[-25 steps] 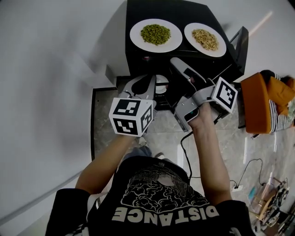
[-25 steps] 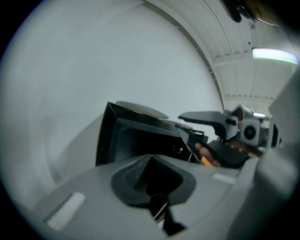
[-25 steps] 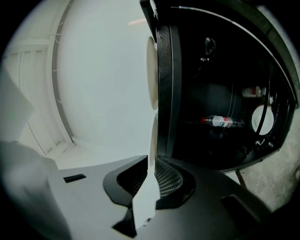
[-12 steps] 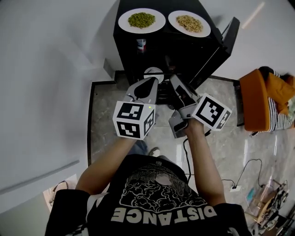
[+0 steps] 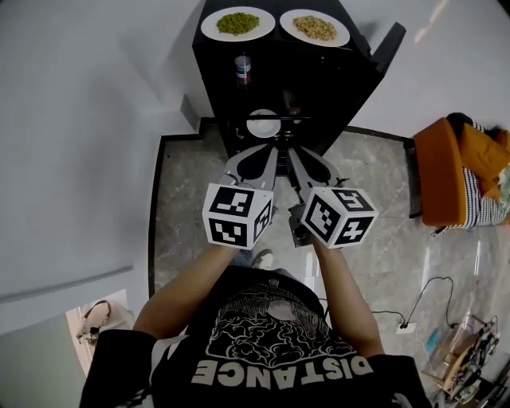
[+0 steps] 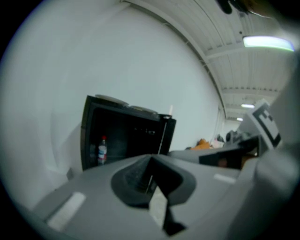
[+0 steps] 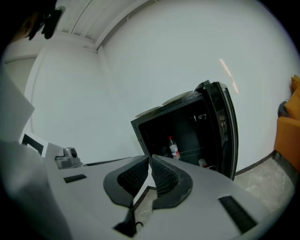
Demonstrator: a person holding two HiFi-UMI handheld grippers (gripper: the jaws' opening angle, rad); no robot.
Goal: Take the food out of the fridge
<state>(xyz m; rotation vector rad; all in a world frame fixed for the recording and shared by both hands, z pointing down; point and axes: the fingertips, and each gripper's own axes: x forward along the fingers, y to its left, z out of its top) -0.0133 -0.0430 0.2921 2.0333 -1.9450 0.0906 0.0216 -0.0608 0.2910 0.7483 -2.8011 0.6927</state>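
Observation:
The black fridge [image 5: 219,96] stands open, its door [image 5: 390,48] swung to the right. On its top sit a plate of green food [image 5: 237,22] and a plate of tan food [image 5: 314,27]. Inside are a bottle [image 5: 242,68] and a white dish [image 5: 263,123] on a lower shelf. My left gripper [image 5: 267,155] and right gripper [image 5: 296,159] hover side by side in front of the opening, apart from it, both shut and empty. The left gripper view shows the bottle [image 6: 101,150] past shut jaws [image 6: 151,161]. In the right gripper view, bottle [image 7: 174,148] and dish [image 7: 203,163] lie beyond shut jaws [image 7: 150,159].
An orange seat with cloth [image 5: 462,179] stands at the right. Cables and a power socket [image 5: 410,323] lie on the marble floor. A white wall runs along the left, and clutter sits at the bottom right corner [image 5: 470,351].
Both grippers have drawn back from the fridge toward the person. The right gripper has rolled so its marker cube faces up. More of the fridge interior shows now.

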